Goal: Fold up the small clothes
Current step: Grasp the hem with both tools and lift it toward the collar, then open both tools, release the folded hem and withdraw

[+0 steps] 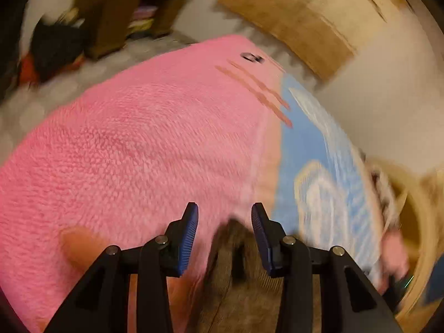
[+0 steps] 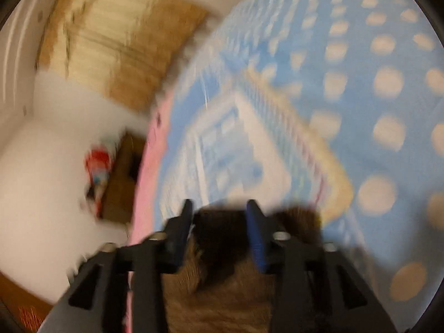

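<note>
Between both grippers' spread jaws, brown garment [image 2: 219, 285] (blurred) lies indistinct.

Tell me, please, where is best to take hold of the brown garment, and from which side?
Probably grip the brown garment at its top edge, which lies between the open left gripper fingers, coming from above over the pink towel. That edge looks raised; blur hides finer detail.

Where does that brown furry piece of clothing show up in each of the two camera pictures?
Left wrist: brown garment at bottom centre, between the open jaws.
Right wrist: brown garment at bottom centre, under the open jaws.
Shared landmark: pink towel beside the blue mat.
</note>
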`<state>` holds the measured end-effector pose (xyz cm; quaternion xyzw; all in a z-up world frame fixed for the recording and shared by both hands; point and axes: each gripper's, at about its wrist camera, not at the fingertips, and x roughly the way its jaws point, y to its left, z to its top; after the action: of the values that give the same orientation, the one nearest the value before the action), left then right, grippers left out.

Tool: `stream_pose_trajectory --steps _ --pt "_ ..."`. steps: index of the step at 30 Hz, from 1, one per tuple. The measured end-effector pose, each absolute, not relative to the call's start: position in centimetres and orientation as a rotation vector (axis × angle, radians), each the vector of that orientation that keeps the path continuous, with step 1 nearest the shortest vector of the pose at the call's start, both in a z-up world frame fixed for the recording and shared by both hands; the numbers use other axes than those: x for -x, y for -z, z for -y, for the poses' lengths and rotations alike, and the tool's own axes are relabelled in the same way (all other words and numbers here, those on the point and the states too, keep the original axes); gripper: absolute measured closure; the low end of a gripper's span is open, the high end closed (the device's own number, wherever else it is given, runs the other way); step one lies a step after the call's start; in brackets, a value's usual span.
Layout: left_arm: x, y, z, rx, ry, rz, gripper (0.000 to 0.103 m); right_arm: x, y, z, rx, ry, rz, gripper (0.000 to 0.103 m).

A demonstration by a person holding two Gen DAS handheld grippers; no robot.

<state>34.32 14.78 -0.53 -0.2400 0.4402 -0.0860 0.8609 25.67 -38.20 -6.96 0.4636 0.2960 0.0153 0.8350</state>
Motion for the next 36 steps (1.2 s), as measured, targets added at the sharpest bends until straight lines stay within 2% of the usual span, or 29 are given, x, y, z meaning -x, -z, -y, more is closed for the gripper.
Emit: stream_pose_trajectory --steps 2,4,6,8,13,17,23,25,27,30,34,36 --pt "-31.8 0.6 -12.7 0.380 0.241 -0.926 0.062 -24.5 4.6 38.1 -0.888 0.026 -0.584 0.036" --pt "-30.2 1.3 -10.9 0.277 0.313 -0.942 0.062 -24.1 3.1 35.5 -0.712 -0.031 -0.632 0.041" --pt "-28.4 2.7 -8.9 0.210 0.388 -0.992 0.062 -23.5 2.9 31.0 -0.497 -0.112 -0.719 0.074" --pt "-27.8 4.2 -7.2 0.143 0.428 -1.050 0.062 -22.8 3.9 27.2 -0.379 -0.214 -0.801 0.078" --pt "-29.2 5.7 -3.9 -0.027 0.333 -1.074 0.062 -22.9 7.5 22.8 -0.315 -0.277 -0.923 0.078" --pt "-32.4 5.6 -3.6 -0.045 0.278 -1.046 0.062 -25.6 8.5 23.0 -0.342 -0.242 -0.987 0.078" --pt "-39.1 3.0 -4.7 0.136 0.252 -0.943 0.062 -30.2 5.6 25.7 -0.339 -0.128 -0.857 0.077" --pt "-40.0 2.4 -5.8 0.188 0.222 -0.938 0.062 -30.3 4.9 27.3 -0.413 -0.095 -0.801 0.069" --pt "-39.5 2.0 -7.2 0.213 0.230 -0.939 0.062 -29.5 4.9 27.8 -0.454 -0.100 -0.791 0.063" --pt "-36.8 2.1 -9.2 0.243 0.272 -0.945 0.062 -26.4 5.4 26.9 -0.364 -0.113 -0.806 0.063" --pt "-30.4 3.3 -12.2 0.305 0.299 -0.942 0.062 -20.9 5.2 28.0 -0.387 -0.078 -0.754 0.062" --pt "-27.2 4.0 -13.5 0.326 0.300 -0.945 0.062 -17.2 4.9 29.3 -0.412 -0.039 -0.721 0.053"
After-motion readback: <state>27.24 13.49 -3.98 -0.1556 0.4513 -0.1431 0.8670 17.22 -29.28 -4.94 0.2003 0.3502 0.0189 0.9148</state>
